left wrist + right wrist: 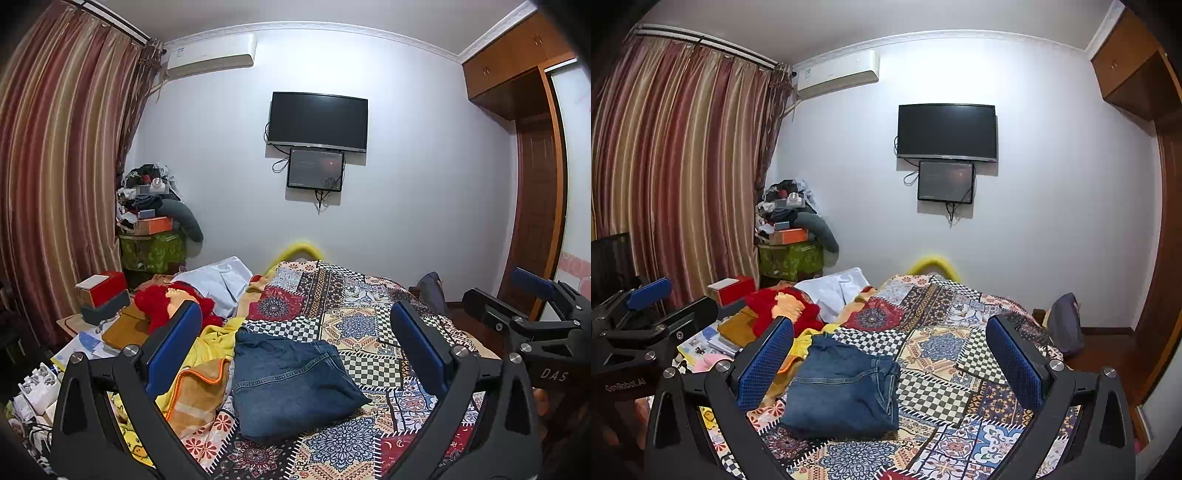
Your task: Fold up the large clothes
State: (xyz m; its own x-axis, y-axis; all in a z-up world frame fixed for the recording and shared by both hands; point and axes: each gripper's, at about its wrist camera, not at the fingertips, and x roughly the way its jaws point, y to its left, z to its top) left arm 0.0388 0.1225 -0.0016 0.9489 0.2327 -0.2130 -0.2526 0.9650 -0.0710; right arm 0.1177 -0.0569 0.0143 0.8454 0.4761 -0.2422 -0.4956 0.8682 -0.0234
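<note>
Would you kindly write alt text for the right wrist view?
Folded blue jeans lie on a patchwork bedspread, framed by the open right gripper, which holds nothing. The left gripper shows at the left edge; a dark TV hangs beyond.

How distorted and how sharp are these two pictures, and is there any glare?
Left wrist view: strong fisheye bending of the curtain, dark corners, folded jeans sharp, no glare on the TV. Right wrist view: same bending and dark corners, jeans sharp, even soft light.
</note>
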